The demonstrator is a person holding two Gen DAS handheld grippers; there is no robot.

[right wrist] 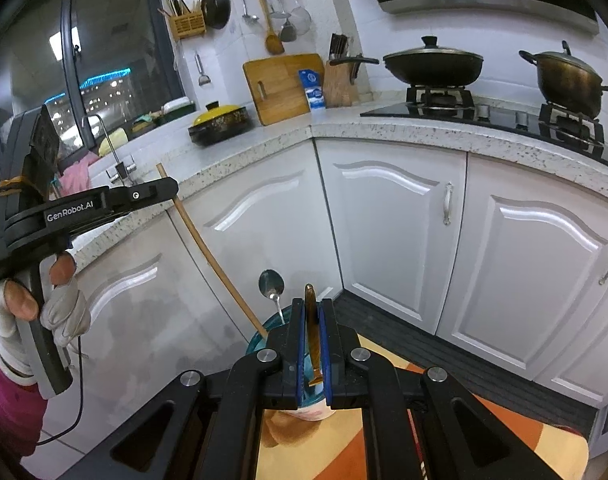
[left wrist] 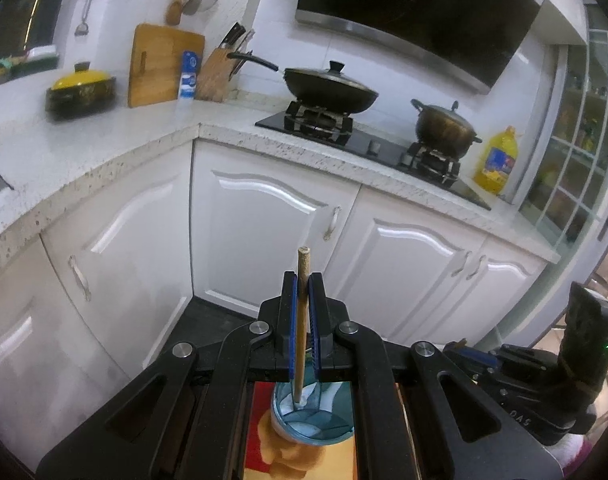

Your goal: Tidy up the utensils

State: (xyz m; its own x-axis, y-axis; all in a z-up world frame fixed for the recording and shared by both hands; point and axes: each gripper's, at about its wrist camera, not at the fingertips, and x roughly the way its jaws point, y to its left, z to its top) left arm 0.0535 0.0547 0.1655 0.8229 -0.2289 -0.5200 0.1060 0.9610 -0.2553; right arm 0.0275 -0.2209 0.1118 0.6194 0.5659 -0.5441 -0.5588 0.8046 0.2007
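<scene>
One wooden chopstick (left wrist: 302, 320) clamped upright in left gripper (left wrist: 303, 280) jaws, lower tip in teal bowl (left wrist: 312, 420) (patterned inside), right wrist view: one brown handle (right wrist: 313, 336) pinched by right gripper (right wrist: 313, 308) jaws, pointing up, one metal spoon (right wrist: 272, 286) leaning in bowl.

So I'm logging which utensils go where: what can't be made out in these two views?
- Right wrist view: the brown utensil in the right gripper; its lower end is hidden by the pads.
- Both views: the blue bowl, mostly covered by gripper bodies.
- Right wrist view: the spoon handle's lower part, behind the gripper.
- Left wrist view: the chopstick tip in the left gripper, blurred.
</scene>
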